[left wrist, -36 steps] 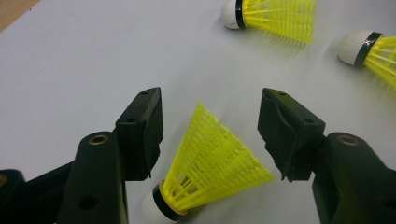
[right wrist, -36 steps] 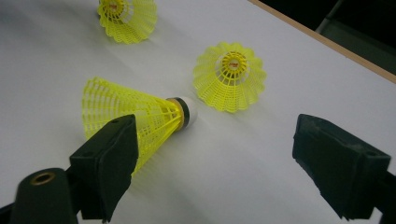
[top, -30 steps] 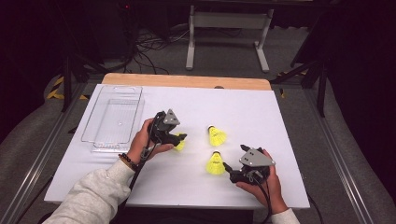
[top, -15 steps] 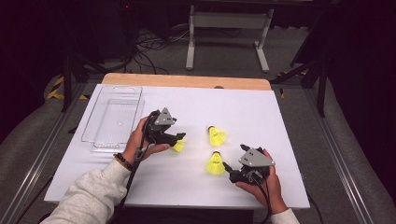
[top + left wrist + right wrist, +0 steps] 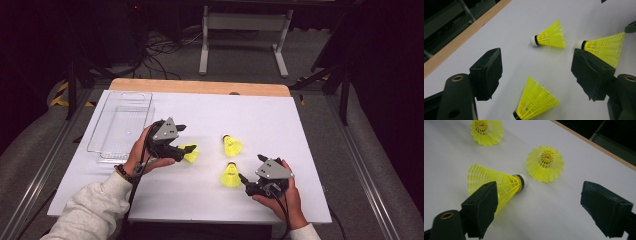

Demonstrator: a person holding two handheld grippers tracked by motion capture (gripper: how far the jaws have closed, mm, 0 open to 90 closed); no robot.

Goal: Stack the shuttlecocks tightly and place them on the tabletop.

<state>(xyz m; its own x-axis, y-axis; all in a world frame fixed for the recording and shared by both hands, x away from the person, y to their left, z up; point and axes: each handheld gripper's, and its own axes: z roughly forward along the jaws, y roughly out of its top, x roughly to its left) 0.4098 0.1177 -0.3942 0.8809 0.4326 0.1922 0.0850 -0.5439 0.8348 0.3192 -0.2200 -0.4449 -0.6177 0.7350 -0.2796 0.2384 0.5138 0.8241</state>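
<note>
Three yellow shuttlecocks lie on the white bench (image 5: 310,150). Take the clear tray (image 5: 120,127) as the marker. The first shuttlecock (image 5: 189,153) lies just to its right, and the left tongs (image 5: 176,140) hang over it, wide apart and holding nothing. To grab it well, bring them down around the netted skirt and squeeze softly, since it would likely bend. The second shuttlecock (image 5: 232,146) and third shuttlecock (image 5: 230,176) lie farther right. The right tongs (image 5: 244,183) wait just beside the third one, also spread and, I think, not touching it.
</note>
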